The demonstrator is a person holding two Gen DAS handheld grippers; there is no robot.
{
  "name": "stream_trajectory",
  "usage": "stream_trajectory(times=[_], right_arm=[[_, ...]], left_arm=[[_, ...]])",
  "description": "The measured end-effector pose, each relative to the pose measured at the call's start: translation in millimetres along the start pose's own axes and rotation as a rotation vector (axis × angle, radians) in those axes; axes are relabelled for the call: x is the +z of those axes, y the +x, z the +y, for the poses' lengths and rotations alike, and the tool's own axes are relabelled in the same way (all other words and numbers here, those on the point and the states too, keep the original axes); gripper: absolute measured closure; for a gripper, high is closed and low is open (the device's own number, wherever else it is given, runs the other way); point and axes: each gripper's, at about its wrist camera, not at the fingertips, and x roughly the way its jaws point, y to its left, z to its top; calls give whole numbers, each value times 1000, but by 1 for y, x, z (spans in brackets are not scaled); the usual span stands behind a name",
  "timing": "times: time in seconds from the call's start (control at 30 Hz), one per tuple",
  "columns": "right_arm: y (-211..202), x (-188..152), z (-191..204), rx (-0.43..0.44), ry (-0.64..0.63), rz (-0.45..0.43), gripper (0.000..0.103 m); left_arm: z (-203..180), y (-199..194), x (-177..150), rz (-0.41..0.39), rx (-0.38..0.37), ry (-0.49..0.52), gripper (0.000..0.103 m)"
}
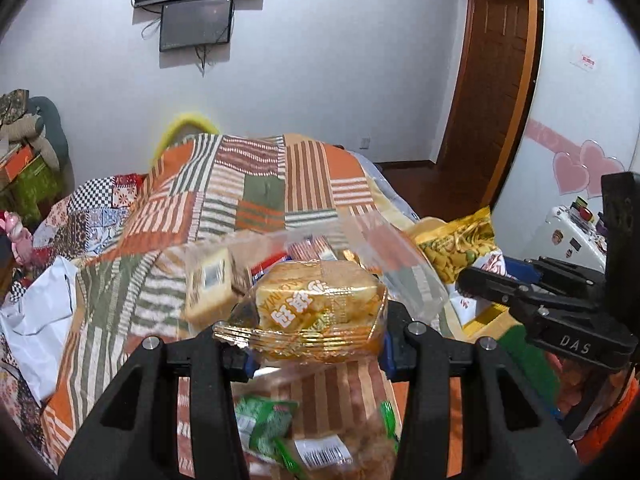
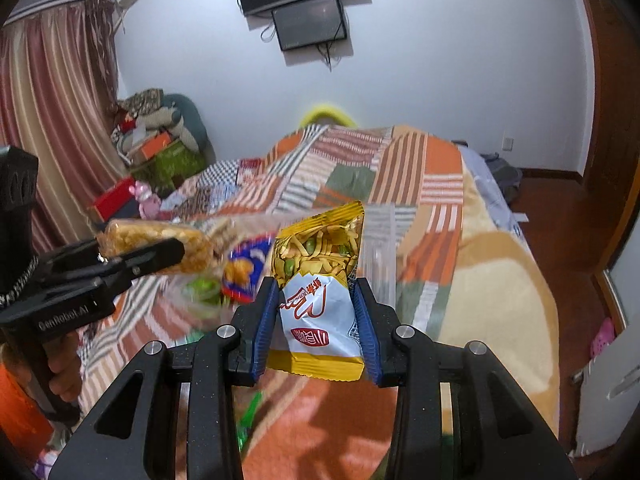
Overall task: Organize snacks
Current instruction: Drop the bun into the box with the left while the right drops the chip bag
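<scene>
My left gripper (image 1: 316, 354) is shut on a golden wrapped cake snack (image 1: 320, 304), held above the bed; it also shows in the right wrist view (image 2: 156, 244). My right gripper (image 2: 318, 328) is shut on a yellow and white snack packet (image 2: 320, 276) of fried sticks and peas, also held in the air; the packet also shows in the left wrist view (image 1: 456, 248). A clear plastic container (image 1: 360, 240) with more snacks sits on the bed ahead. Green wrapped snacks (image 1: 264, 424) lie below the left gripper.
The bed carries an orange, green and striped patchwork quilt (image 1: 260, 184). A white bag (image 1: 36, 320) lies at its left. Boxes and clothes (image 2: 156, 140) pile by the curtain. A wooden door (image 1: 492, 80) and bare floor (image 2: 560, 216) are at the right.
</scene>
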Motion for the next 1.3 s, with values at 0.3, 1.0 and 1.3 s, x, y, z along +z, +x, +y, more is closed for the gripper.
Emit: stream_trajectory(times=[0.3,1.0,1.3], right_arm=[[21,22,-2,-11,8,-29,68],[102,30,-16,-33,46,116,68],[106,27,-11,-48,26,151,62]], left_arm=[[19,29,20,-4,4,-61,58],[40,111,12,99,44,-145,58],[38,113,11,122,40,-138,41]])
